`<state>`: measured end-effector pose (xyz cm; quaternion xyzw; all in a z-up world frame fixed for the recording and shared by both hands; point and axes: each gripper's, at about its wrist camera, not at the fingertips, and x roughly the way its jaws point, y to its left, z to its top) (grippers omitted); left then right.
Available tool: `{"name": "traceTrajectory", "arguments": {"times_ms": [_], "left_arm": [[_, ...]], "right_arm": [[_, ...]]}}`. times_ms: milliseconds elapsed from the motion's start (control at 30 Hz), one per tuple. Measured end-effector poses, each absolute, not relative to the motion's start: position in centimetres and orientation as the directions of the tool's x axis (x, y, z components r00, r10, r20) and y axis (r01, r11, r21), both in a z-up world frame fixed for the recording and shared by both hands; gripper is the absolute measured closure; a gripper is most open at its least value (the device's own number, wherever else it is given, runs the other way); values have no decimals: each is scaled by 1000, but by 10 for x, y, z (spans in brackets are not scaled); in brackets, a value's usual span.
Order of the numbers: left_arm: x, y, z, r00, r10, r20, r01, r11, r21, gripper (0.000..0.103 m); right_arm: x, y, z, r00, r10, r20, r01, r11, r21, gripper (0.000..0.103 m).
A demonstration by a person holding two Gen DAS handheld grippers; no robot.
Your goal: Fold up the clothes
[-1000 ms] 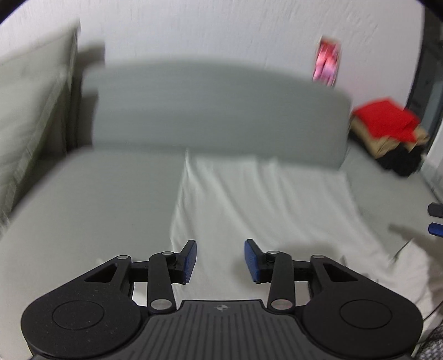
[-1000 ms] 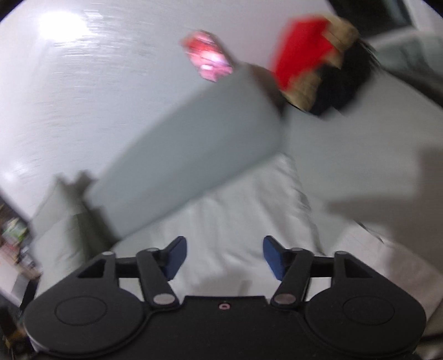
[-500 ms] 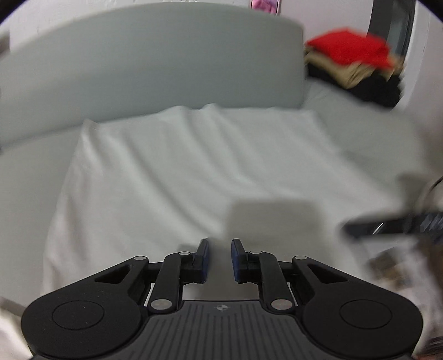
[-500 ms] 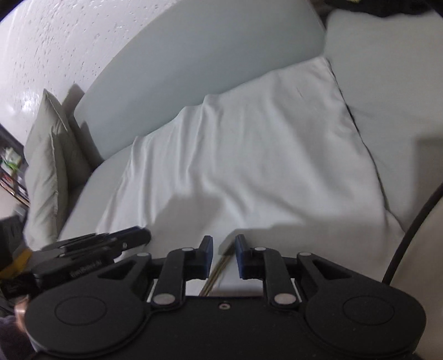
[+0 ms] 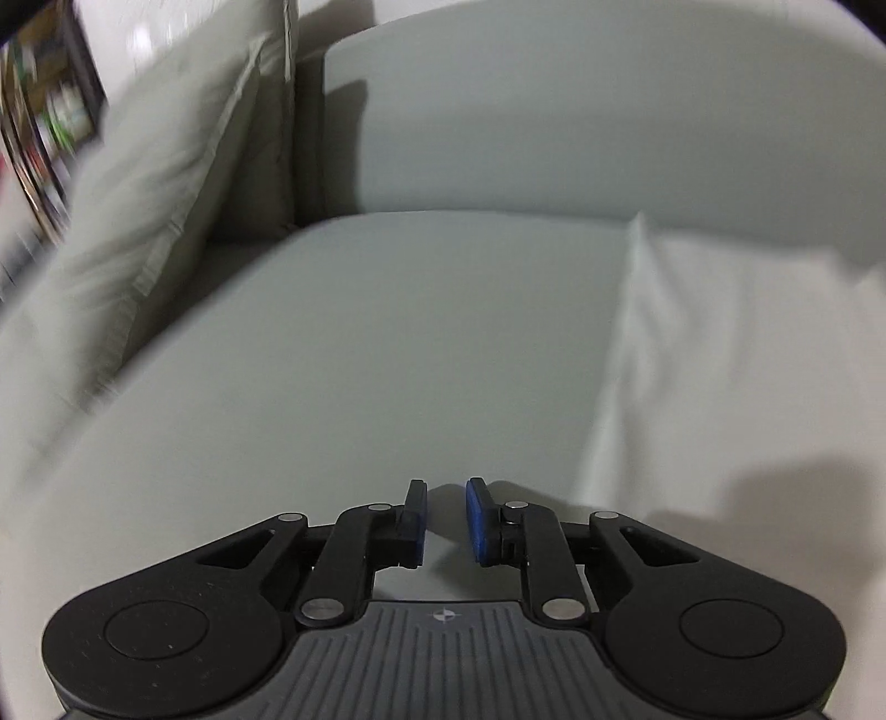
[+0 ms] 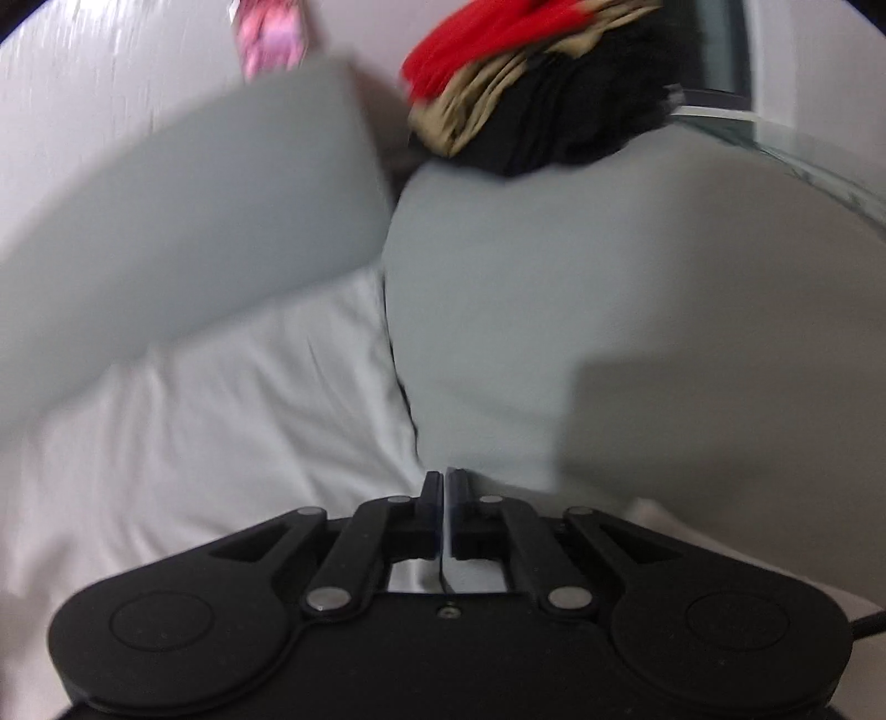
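A white cloth (image 5: 747,360) lies spread on the grey sofa seat (image 5: 360,332). My left gripper (image 5: 446,487) hangs low over the bare seat, just left of the cloth's left edge. Its jaws are closing, a narrow gap still shows, and nothing is between the blue pads. In the right wrist view the white cloth (image 6: 221,415) fills the lower left. My right gripper (image 6: 445,476) sits at its right edge, where it meets the neighbouring seat cushion (image 6: 554,277). Its jaws are pressed together, and I see no cloth pinched between them.
A pale pillow (image 5: 155,194) leans at the sofa's left end, with a shelf (image 5: 44,111) beyond it. The grey backrest (image 5: 554,111) runs behind. A pile of red, tan and black clothes (image 6: 526,83) sits at the far right. A pink item (image 6: 271,33) shows against the wall.
Both grippers went from wide apart to nearly closed and sank toward the sofa. The left swung from over the cloth to its left edge, and the right swung to its right edge.
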<state>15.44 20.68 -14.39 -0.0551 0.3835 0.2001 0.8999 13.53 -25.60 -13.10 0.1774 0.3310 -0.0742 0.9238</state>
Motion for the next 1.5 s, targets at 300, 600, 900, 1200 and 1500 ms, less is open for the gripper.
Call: {"name": "traceTrajectory", "arguments": {"times_ms": [300, 600, 900, 1200, 1500], "left_arm": [[136, 110, -130, 727, -267, -632, 221, 963, -153, 84], [165, 114, -163, 701, 226, -676, -61, 964, 258, 72], [174, 166, -166, 518, 595, -614, -368, 803, 468, 71], [161, 138, -133, 696, -28, -717, 15, 1000, -25, 69], [155, 157, -141, 604, 357, -713, -145, 928, 342, 73]], "right_arm": [[159, -182, -127, 666, 484, -567, -199, 848, 491, 91], [199, -162, -157, 716, 255, -650, -59, 950, 308, 103], [188, -247, -154, 696, -23, -718, 204, 965, 167, 103], [156, -233, -140, 667, 146, -731, 73, 963, 260, 89], [148, -217, -132, 643, -50, -764, 149, 987, 61, 96]]}}
